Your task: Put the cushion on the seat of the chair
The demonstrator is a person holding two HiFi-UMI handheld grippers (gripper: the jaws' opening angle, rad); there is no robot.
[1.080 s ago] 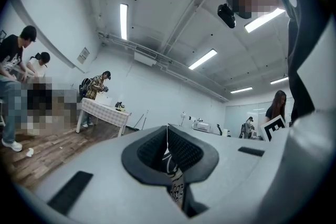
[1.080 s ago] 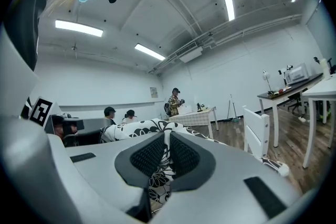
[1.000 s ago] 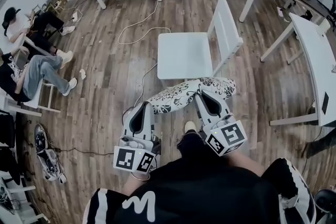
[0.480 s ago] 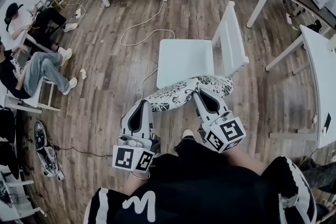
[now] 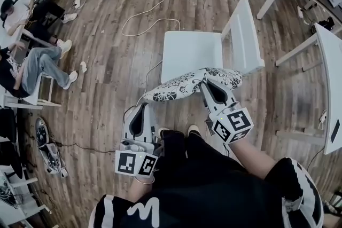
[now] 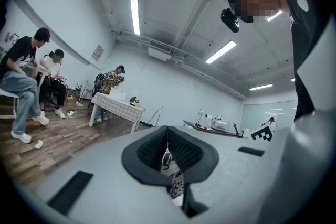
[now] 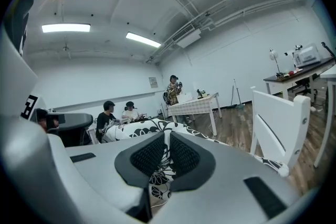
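The left gripper (image 5: 146,108) and right gripper (image 5: 210,85) each clamp the cushion (image 5: 184,86) by its near edge, level with the front rim of the chair seat (image 5: 189,50) at 12 o'clock; the floor (image 5: 109,56) lies open at 9 o'clock.

Even bright ceiling strip lights (image 6: 135,16), strong fisheye warp, dark corners

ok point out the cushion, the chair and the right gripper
cushion (image 5: 179,88), head view, middle of its patterned top
chair (image 5: 189,53), head view, bare seat
right gripper (image 5: 208,84), head view, between its fingertips
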